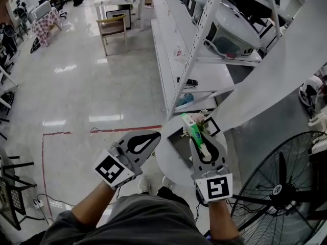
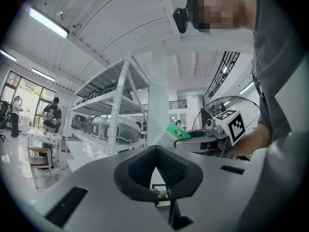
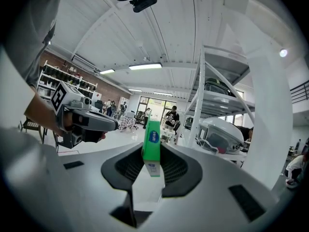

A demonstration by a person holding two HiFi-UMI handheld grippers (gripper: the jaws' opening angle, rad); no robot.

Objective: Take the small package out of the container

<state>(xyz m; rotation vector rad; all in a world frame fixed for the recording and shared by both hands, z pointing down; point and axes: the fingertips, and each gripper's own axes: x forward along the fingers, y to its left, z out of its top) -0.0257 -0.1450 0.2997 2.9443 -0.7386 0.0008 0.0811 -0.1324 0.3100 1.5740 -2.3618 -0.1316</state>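
My right gripper (image 1: 197, 137) is shut on a small green-and-white package (image 1: 190, 125), which sticks out past the fingertips above a round white table (image 1: 166, 162). In the right gripper view the package (image 3: 152, 141) stands upright between the pads. Just behind it in the head view, a container (image 1: 208, 124) with pinkish contents is partly hidden. My left gripper (image 1: 156, 135) hovers to the left of the table with its jaws shut and nothing in them. The left gripper view shows its closed tips (image 2: 156, 150) and the package (image 2: 175, 132) off to the right.
White metal shelving (image 1: 204, 45) with appliances runs along the right. A slanted white beam (image 1: 276, 80) crosses above the table. A standing fan (image 1: 280, 189) is at the lower right. A wooden chair (image 1: 113, 29) and a red tape line (image 1: 117, 130) are on the glossy floor.
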